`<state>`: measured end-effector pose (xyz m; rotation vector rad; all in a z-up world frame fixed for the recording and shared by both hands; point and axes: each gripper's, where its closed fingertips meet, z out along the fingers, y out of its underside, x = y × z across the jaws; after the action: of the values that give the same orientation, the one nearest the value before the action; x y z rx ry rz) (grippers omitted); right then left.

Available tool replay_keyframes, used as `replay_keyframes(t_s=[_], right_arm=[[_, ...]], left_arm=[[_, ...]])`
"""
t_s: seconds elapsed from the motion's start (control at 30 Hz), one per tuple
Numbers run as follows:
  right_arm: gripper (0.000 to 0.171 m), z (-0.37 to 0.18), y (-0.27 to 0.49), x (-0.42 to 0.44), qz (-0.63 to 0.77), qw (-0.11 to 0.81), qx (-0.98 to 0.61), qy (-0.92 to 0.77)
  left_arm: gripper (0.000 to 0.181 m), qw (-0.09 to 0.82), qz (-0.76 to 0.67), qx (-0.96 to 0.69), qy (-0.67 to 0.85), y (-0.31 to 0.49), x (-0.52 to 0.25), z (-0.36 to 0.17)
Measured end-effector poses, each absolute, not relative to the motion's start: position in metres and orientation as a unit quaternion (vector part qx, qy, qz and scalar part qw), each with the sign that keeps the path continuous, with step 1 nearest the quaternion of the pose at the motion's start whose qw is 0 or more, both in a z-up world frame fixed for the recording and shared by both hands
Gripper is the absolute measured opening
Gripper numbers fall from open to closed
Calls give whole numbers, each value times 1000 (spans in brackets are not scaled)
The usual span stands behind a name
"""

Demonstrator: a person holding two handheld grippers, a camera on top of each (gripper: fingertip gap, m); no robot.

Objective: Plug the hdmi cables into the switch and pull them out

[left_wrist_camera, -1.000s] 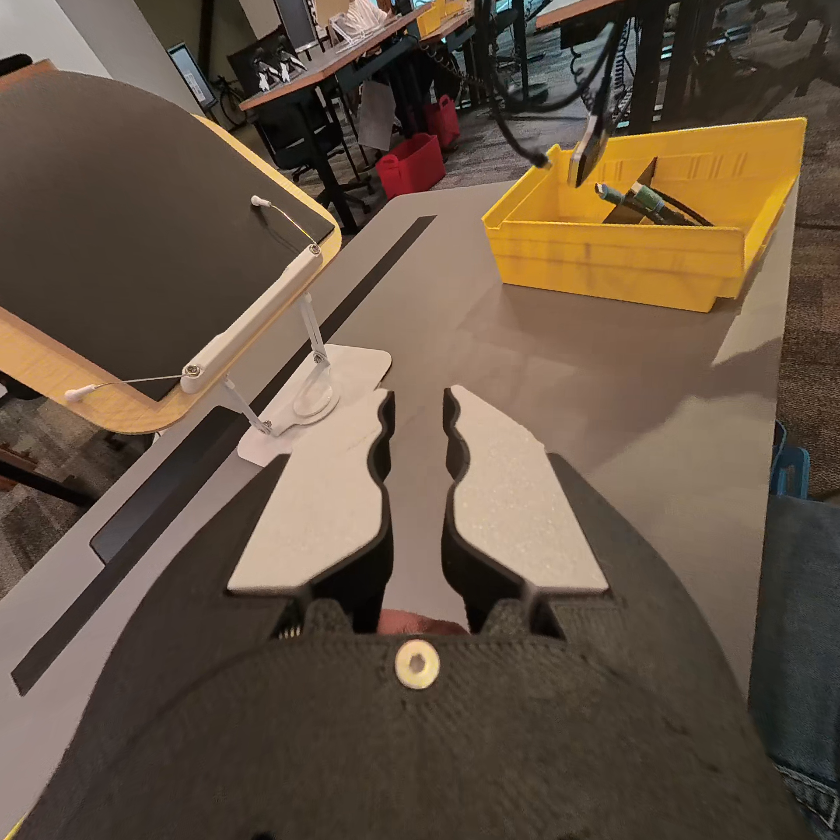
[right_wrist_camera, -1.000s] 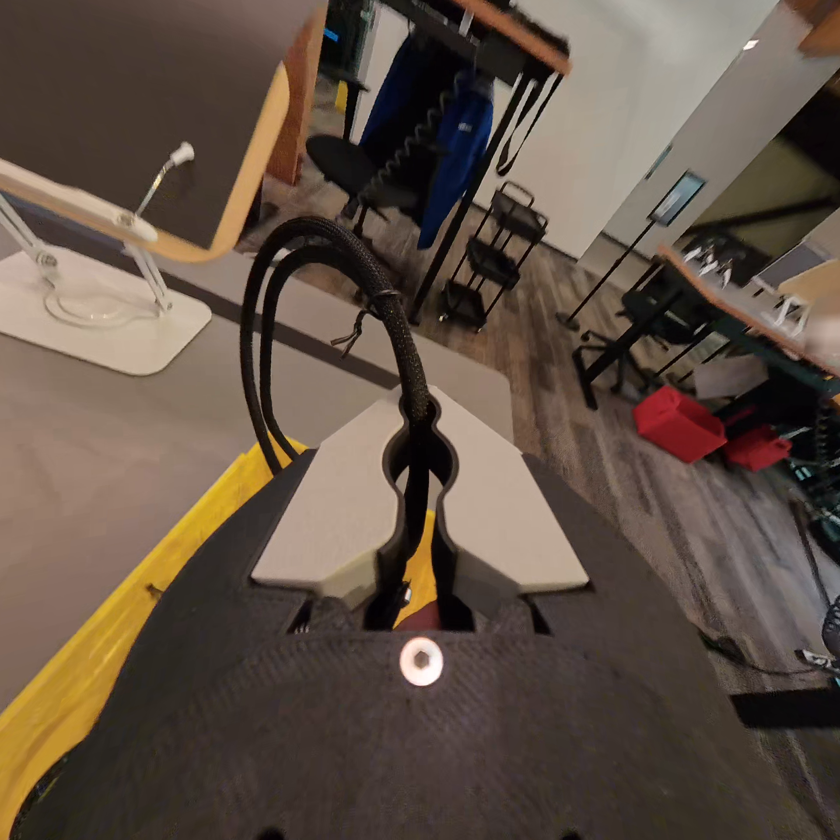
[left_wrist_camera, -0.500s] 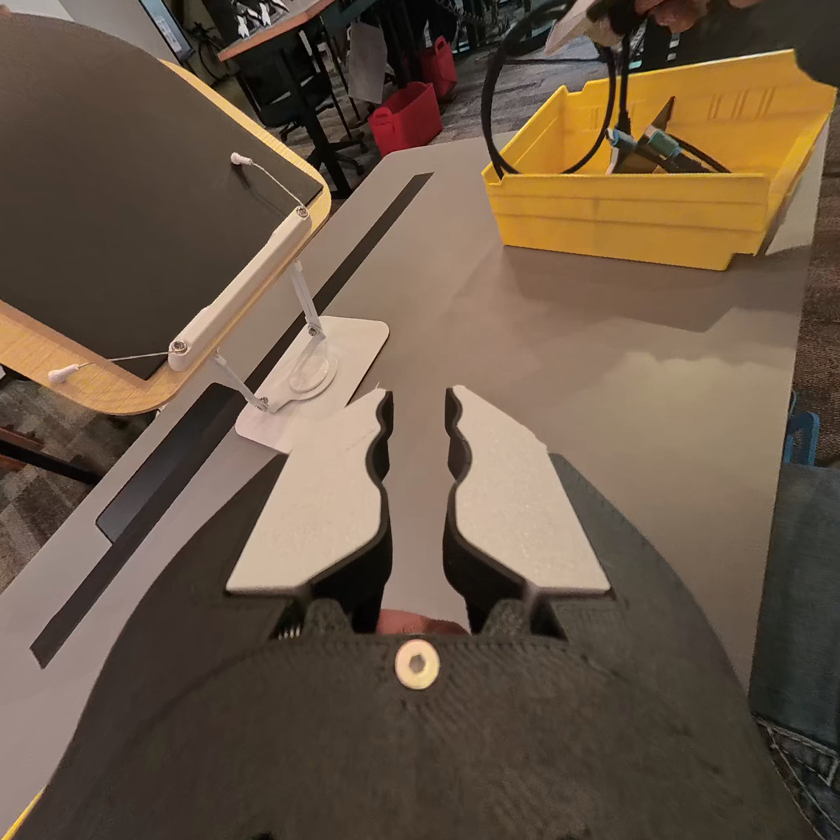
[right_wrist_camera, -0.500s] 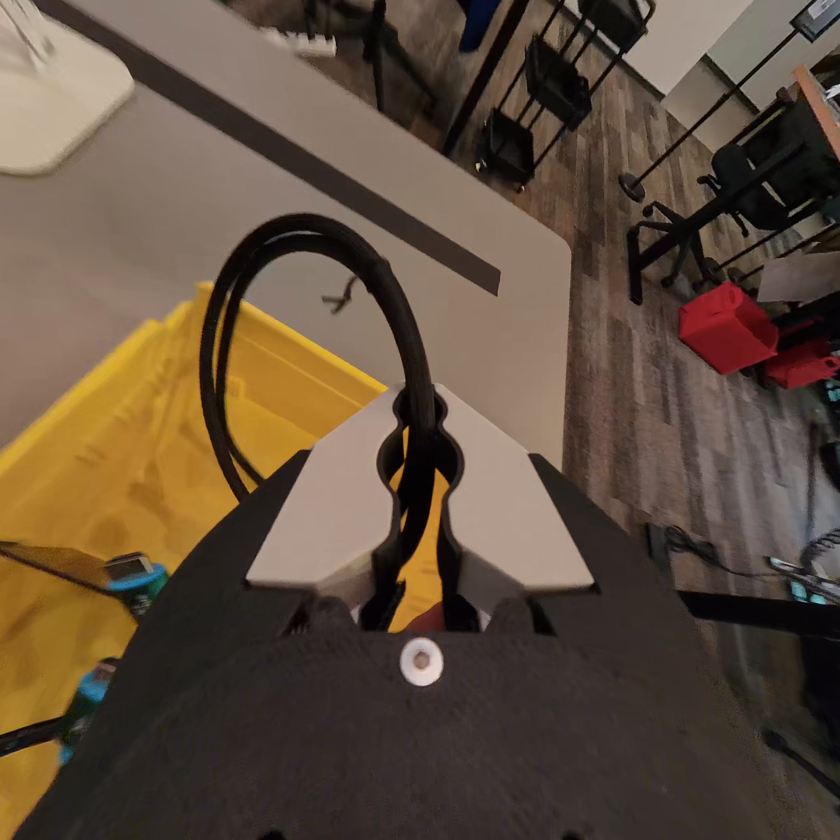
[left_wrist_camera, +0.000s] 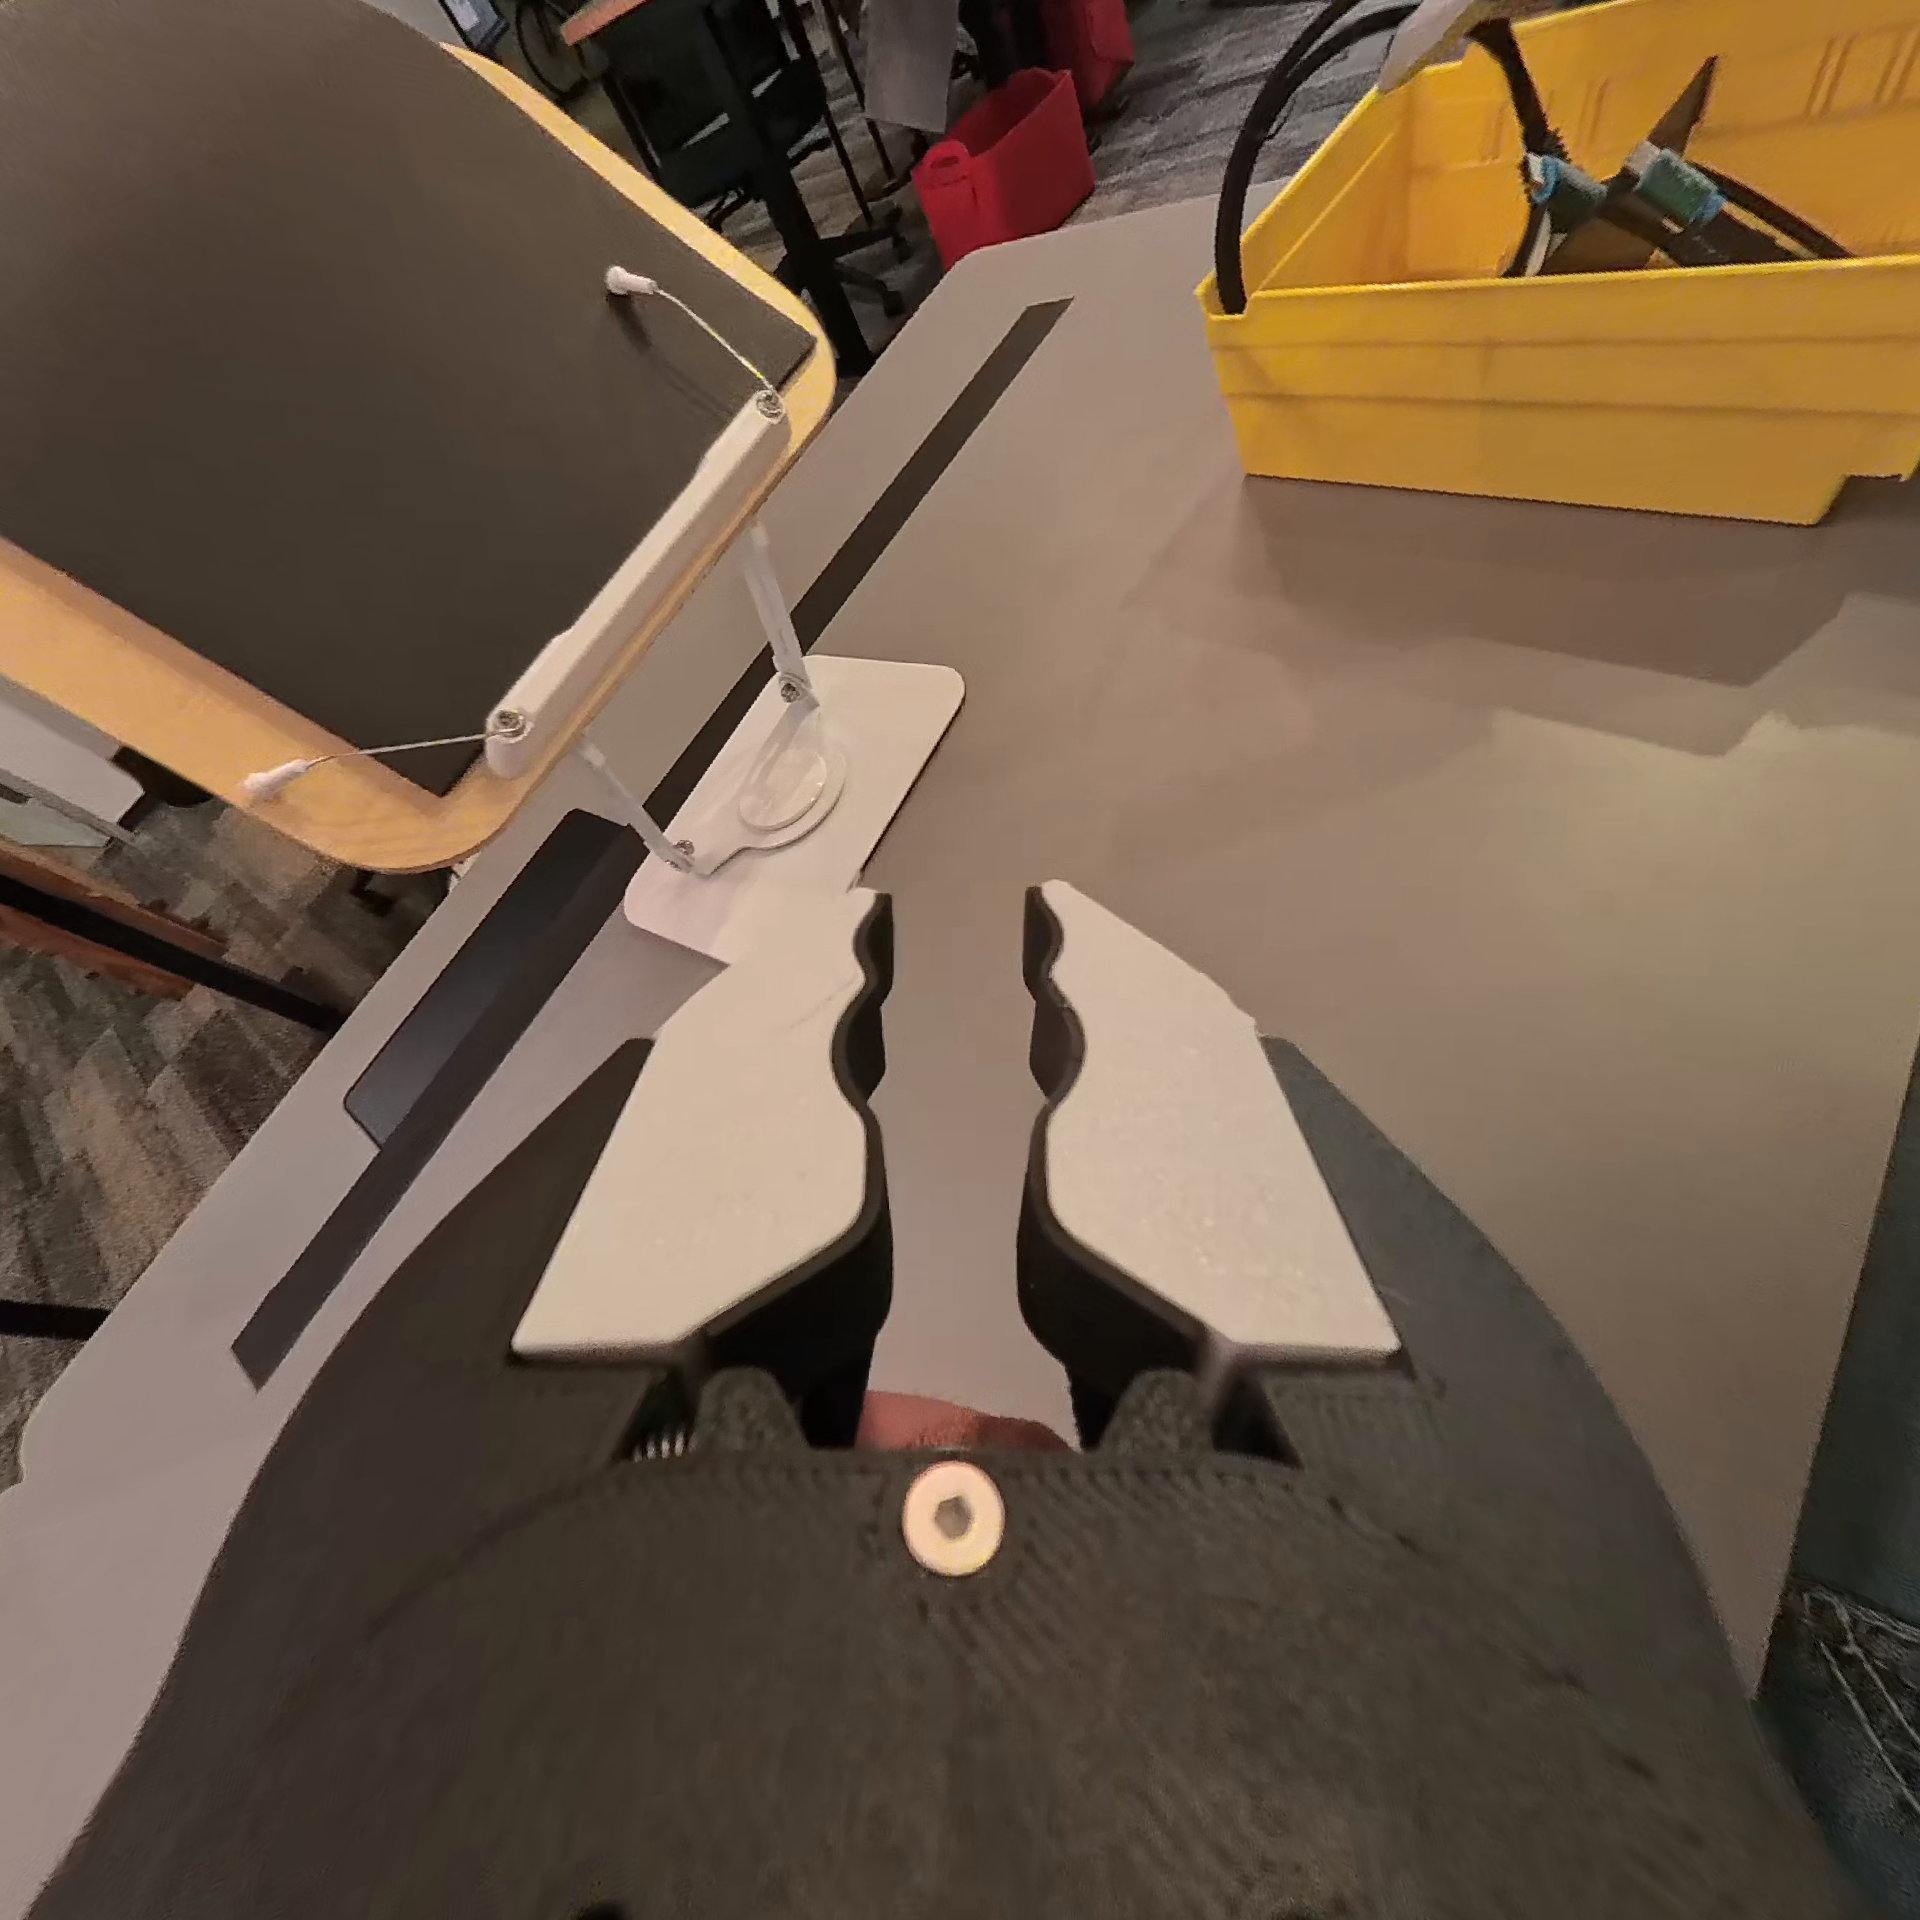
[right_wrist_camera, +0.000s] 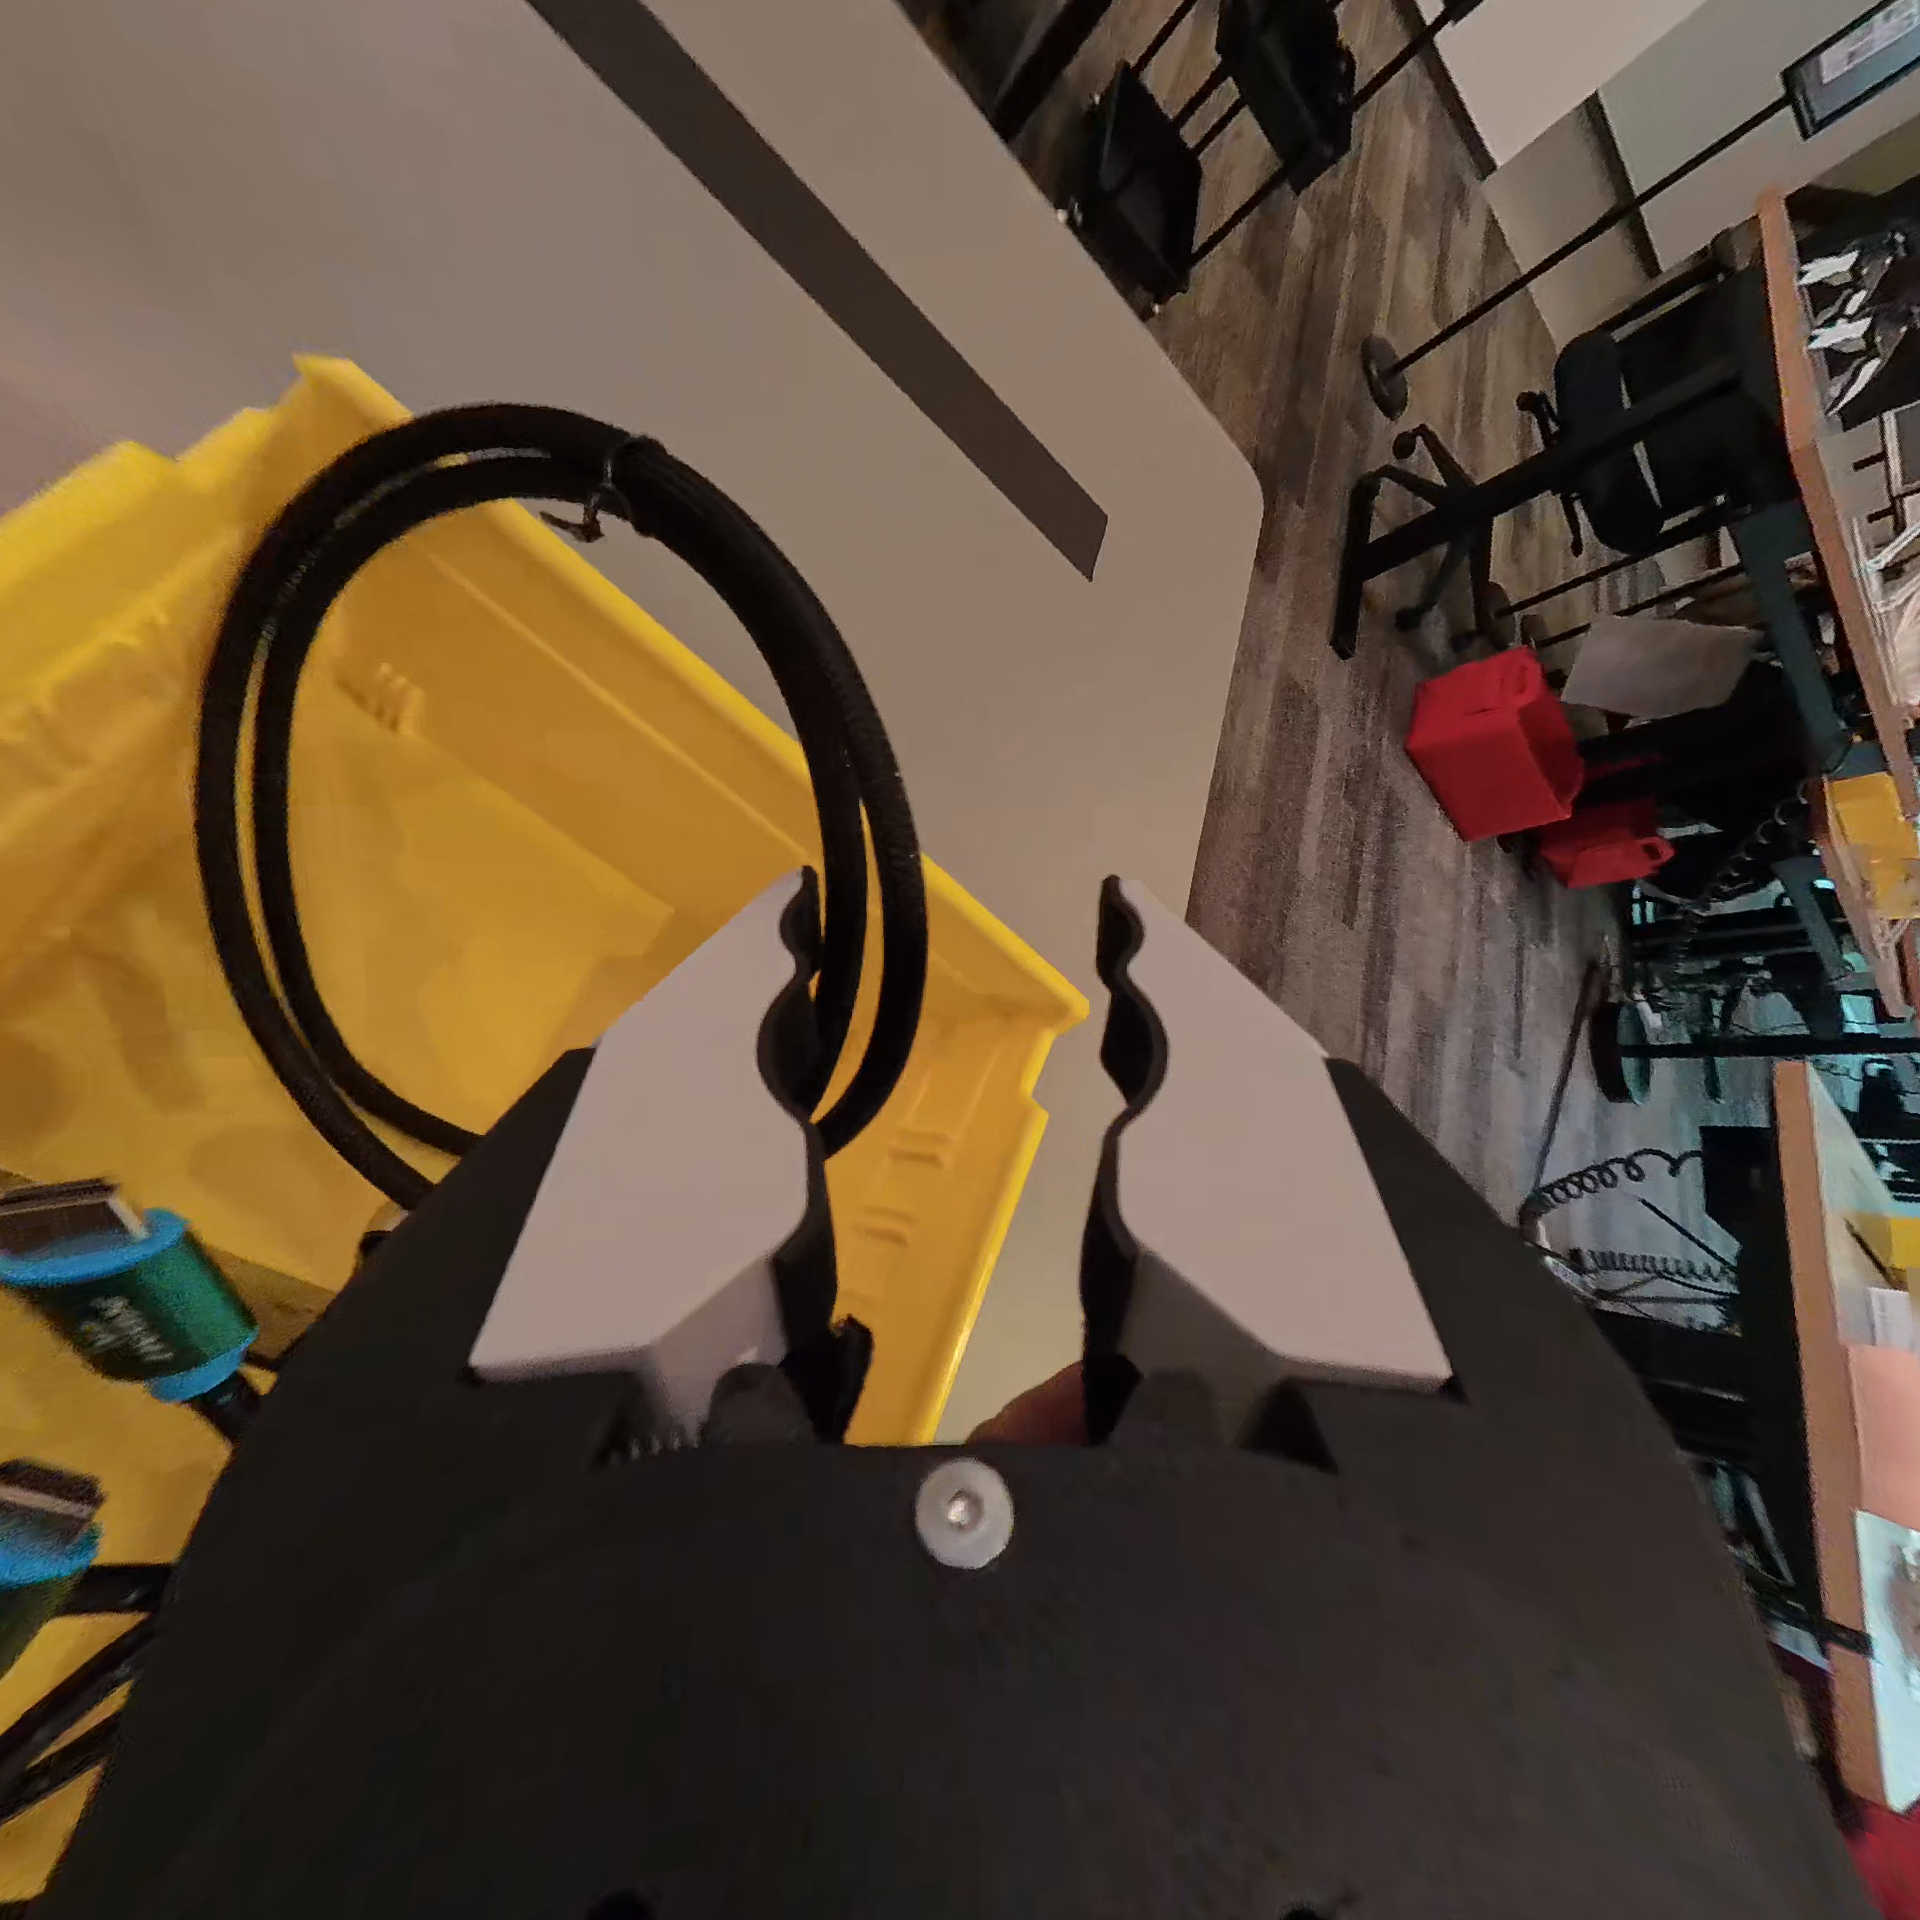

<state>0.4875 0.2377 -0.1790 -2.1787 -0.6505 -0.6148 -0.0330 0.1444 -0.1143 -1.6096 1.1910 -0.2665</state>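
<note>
Your left claw (left_wrist_camera: pixel 954 940) hung over the grey surface (left_wrist_camera: pixel 1403 831) with its two fingers parted and nothing between them, pointed toward the white base of a stand (left_wrist_camera: pixel 831 769) that carried a tilted dark board with a wooden rim (left_wrist_camera: pixel 343 436). The yellow bin (left_wrist_camera: pixel 1558 405) sat on the far right part of that surface, well apart from your left claw. Your right claw (right_wrist_camera: pixel 954 894) was over the bin (right_wrist_camera: pixel 468 831) with its fingers spread wide, released. The coiled black HDMI cable (right_wrist_camera: pixel 873 790) hung in a loop in front of it, bound by a thin tie at the top of the coil, and its strands ran down against the inner face of the left finger (right_wrist_camera: pixel 665 1122); whether the cable rested on that finger or merely passed beside it could not be settled from this angle, as the lower run was hidden behind the claw body. Two HDMI plugs with green shells and blue collars (right_wrist_camera: pixel 114 1309) lay in the bin at the lower left of the right wrist view, partly blurred. In the left wrist view the same cable loop (left_wrist_camera: pixel 1247 166) rose above the bin's near left corner, and the plugs (left_wrist_camera: pixel 1662 192) showed inside it. Red containers (right_wrist_camera: pixel 1496 753) stood on the floor beyond the surface's edge.
</note>
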Motion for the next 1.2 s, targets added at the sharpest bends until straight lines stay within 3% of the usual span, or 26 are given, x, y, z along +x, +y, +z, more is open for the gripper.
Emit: replay_keyframes(t_s=[0.03,0.23,0.57,0.97,1.17,1.2], right_arm=[[54,-173,236,485,-235,392,-853,-251],[47,-127,218,458,-238,458,-823,-237],[44,-84,189,353,-184,533,-769,-301],[43,-98,155,191,-50,569,-717,-398],[43,-125,154,151,-13,548,-718,-429],[43,-127,152,145,-3,546,-718,-433]], left_arm=[[24,534,-109,-676,496,146,-36,-113],[36,557,-54,-689,460,162,-72,-94],[40,539,86,-746,382,196,-192,-74],[43,304,195,-842,401,203,-308,-191],[42,251,142,-887,362,224,-300,-253],[35,243,129,-893,355,228,-298,-259]])
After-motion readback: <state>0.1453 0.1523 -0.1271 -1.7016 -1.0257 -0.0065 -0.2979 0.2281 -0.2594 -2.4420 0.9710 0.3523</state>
